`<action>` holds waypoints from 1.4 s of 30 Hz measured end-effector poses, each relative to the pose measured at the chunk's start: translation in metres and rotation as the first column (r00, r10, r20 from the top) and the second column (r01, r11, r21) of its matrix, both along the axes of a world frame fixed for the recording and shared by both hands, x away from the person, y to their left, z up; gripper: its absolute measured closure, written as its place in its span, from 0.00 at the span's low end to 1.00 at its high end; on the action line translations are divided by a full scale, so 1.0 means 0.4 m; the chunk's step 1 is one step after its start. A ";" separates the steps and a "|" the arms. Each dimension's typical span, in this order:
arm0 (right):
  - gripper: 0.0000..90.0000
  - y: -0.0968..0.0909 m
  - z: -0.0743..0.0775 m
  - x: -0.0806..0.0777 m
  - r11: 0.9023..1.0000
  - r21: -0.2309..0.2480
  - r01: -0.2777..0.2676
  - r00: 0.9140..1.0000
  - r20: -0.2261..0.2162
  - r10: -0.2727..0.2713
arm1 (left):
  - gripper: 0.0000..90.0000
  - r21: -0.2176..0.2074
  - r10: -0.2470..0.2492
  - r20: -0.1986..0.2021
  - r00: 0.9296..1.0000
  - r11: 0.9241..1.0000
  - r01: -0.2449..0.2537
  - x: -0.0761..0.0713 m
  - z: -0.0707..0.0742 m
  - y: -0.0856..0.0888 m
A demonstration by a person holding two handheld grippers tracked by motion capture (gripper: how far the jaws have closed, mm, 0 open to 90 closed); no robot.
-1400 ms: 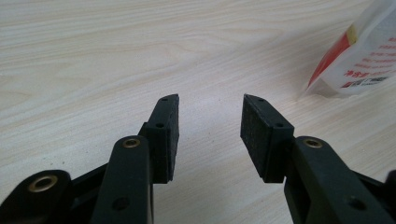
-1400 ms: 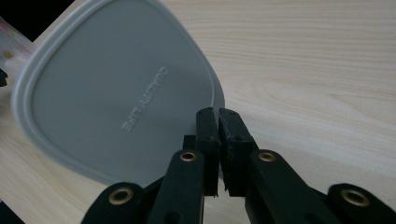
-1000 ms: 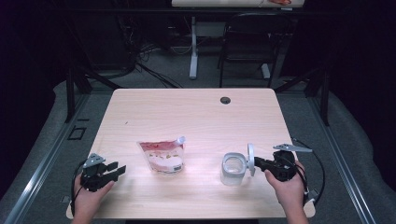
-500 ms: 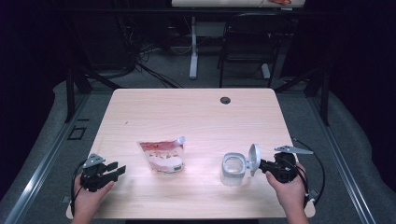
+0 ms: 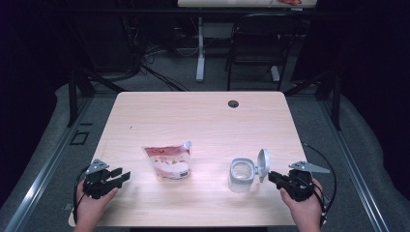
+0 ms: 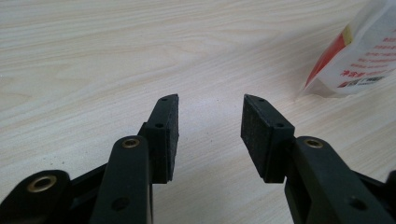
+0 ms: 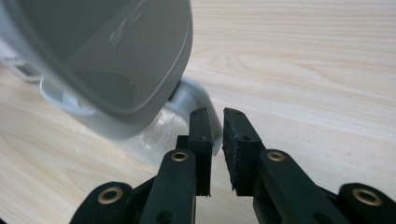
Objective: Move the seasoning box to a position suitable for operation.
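A clear plastic container stands on the wooden table at the near right. Its grey hinged lid is flipped up on its right side. My right gripper lies just right of the lid. Its jaws have just been opening and now stand a narrow gap apart, with nothing between them. In the right gripper view its tips sit just short of the lid. A red and white pouch lies near the middle. My left gripper rests open at the near left, its jaws empty, the pouch beyond them.
A round cable hole sits near the table's far edge. A dark chair and a desk leg stand on the floor beyond it. Bare wood stretches across the far half of the table.
My right hand has drifted slightly toward the near edge, and its jaws have parted beside the raised lid. The left hand, the pouch and the container have stayed put.
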State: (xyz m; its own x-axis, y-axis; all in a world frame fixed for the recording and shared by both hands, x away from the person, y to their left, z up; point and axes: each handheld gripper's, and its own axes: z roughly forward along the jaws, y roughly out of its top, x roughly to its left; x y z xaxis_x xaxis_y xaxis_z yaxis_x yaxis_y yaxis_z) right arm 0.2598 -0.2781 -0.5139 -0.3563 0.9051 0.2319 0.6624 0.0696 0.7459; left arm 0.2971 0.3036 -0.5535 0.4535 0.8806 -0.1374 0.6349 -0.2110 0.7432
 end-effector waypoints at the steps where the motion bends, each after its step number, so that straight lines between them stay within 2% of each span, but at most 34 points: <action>1: 0.90 0.004 -0.004 -0.005 1.000 -0.003 -0.001 1.000 0.000 0.001 | 0.63 -0.003 0.002 0.000 1.000 1.000 -0.002 0.000 0.000 -0.001; 7: 0.89 0.025 -0.026 -0.007 0.998 -0.059 -0.033 0.999 -0.019 0.032 | 0.64 -0.001 -0.009 -0.003 1.000 1.000 0.009 0.000 0.000 -0.001; 15: 0.89 0.033 -0.045 0.006 0.997 -0.054 -0.046 0.998 -0.038 0.044 | 0.64 0.000 -0.008 -0.008 1.000 1.000 0.008 0.002 -0.001 -0.002; 22: 0.91 0.041 -0.048 0.010 0.997 -0.062 -0.054 0.998 -0.036 0.051 | 0.64 -0.001 -0.009 -0.008 1.000 1.000 0.009 0.002 -0.002 -0.002; 31: 0.91 0.047 -0.045 0.009 0.996 -0.073 -0.048 0.999 -0.017 0.047 | 0.64 -0.004 -0.011 -0.011 1.000 1.000 0.011 0.003 -0.003 -0.003; 42: 0.90 0.046 -0.046 0.025 0.998 -0.064 -0.027 1.000 -0.007 0.026 | 0.64 -0.005 -0.007 -0.013 1.000 1.000 0.007 0.004 -0.005 -0.002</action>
State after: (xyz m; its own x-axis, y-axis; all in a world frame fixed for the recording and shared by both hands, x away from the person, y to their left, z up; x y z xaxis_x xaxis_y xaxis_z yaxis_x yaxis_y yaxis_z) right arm 0.2696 -0.2598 -0.5325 -0.3790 0.9085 0.1758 0.6645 0.1349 0.7350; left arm 0.2987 0.3028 -0.5556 0.4580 0.8765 -0.1481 0.6433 -0.2118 0.7358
